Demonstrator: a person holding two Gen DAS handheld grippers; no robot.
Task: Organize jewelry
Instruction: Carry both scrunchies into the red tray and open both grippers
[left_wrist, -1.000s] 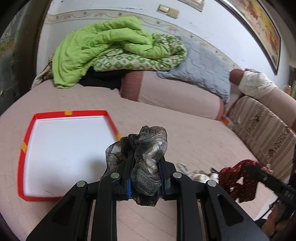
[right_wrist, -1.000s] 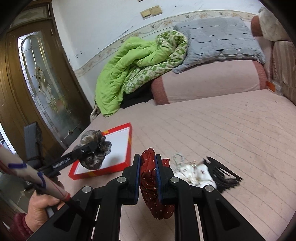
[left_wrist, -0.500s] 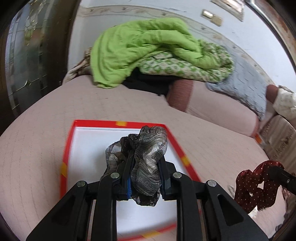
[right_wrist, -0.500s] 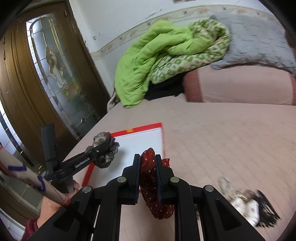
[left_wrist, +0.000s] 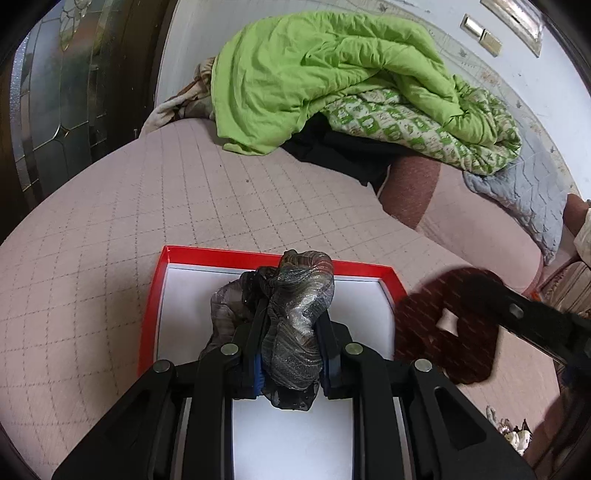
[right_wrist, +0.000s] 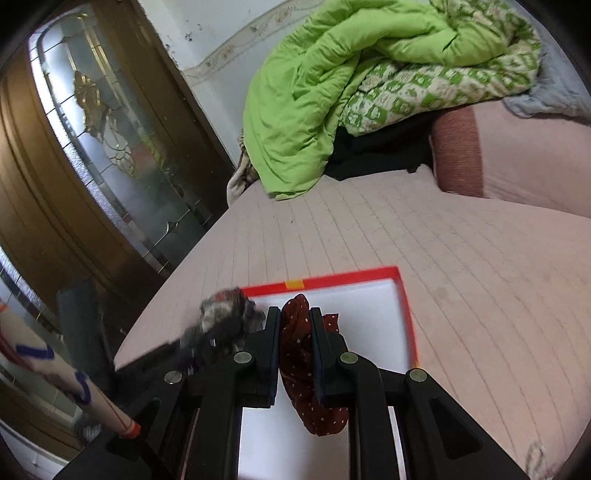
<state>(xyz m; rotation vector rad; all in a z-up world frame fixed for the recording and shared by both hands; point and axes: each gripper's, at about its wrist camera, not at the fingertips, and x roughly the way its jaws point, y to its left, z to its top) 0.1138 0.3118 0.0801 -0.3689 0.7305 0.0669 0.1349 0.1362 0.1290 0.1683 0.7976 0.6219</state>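
Now the grey shimmery scrunchie (left_wrist: 295, 325) sits pinched tight in the left gripper (left_wrist: 291, 354), held above the white floor of the red-rimmed tray (left_wrist: 149, 314). Alongside, the right gripper (right_wrist: 294, 350) clamps the red polka-dot scrunchie (right_wrist: 306, 384) over that same tray on the pink quilted bed (left_wrist: 110, 229), green duvet (left_wrist: 314, 74) heaped beyond.

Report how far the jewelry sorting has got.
Done: nothing lies in the red tray yet; its white floor is bare. In hand: the left hand-held gripper clamps a grey scrunchie and the right hand-held gripper a red dotted scrunchie, both over the tray. Left: releasing both, then fetching the small pieces on the bed.
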